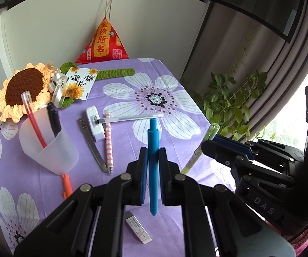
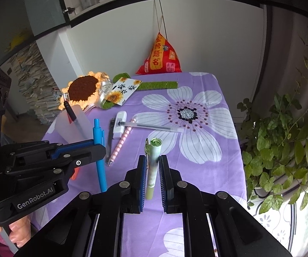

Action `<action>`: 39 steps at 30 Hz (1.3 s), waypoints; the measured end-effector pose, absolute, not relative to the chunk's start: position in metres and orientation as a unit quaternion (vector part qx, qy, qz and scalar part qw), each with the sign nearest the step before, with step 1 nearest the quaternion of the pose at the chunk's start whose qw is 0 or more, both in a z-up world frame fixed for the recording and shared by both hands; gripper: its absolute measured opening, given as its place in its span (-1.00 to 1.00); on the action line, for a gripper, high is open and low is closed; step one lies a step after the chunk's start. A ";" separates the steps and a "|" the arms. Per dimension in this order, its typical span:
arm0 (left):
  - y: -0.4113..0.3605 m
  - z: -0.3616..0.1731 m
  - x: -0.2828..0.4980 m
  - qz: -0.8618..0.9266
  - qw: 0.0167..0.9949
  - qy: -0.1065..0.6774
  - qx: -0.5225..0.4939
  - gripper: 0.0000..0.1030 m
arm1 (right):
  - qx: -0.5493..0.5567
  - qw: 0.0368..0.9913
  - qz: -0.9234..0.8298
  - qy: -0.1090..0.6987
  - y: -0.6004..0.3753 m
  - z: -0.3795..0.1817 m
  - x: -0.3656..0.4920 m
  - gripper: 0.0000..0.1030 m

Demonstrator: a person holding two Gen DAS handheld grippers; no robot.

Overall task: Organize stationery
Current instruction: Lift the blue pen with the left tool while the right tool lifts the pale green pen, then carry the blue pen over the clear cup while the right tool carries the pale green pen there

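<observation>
My left gripper [image 1: 153, 160] is shut on a blue pen [image 1: 153, 171] and holds it upright above the purple flowered cloth [image 1: 175, 81]. My right gripper [image 2: 153, 167] is shut on a pale green pen [image 2: 152, 169], also upright; it shows at the right of the left wrist view [image 1: 199, 150]. A frosted pen cup [image 1: 46, 141] stands at the left with a red pen [image 1: 33, 120] and a black pen [image 1: 54, 121] in it. On the cloth lie a clear gel pen [image 1: 130, 118], a pink checked pen [image 1: 109, 145], a white correction tape [image 1: 95, 123], metal tweezers [image 1: 92, 144], an eraser [image 1: 138, 228] and an orange pen [image 1: 67, 186].
A crocheted sunflower [image 1: 23, 87], a sunflower card [image 1: 81, 83] and a green crocheted stem [image 1: 115, 73] lie at the back left. A red triangular pouch [image 1: 104, 42] hangs against the wall. A leafy plant [image 1: 235, 98] stands beyond the table's right edge.
</observation>
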State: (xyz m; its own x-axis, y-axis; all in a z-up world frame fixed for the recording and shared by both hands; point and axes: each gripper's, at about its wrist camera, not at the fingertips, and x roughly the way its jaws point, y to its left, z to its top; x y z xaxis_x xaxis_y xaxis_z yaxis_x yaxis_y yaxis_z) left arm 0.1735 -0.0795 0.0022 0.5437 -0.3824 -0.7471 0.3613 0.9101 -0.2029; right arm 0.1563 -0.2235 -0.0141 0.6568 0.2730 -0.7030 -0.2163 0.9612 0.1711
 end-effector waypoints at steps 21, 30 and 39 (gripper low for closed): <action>-0.032 0.032 0.160 -0.169 0.906 0.386 -0.037 -0.84 | -0.008 0.918 0.177 0.355 -0.182 0.024 0.139 -0.77; 0.010 0.064 0.163 -0.123 0.930 0.343 -0.050 -0.84 | -0.030 0.921 0.217 0.321 -0.140 0.056 0.147 -0.77; 0.045 0.091 0.184 -0.081 0.948 0.301 -0.060 -0.84 | -0.043 0.920 0.255 0.294 -0.093 0.082 0.171 -0.77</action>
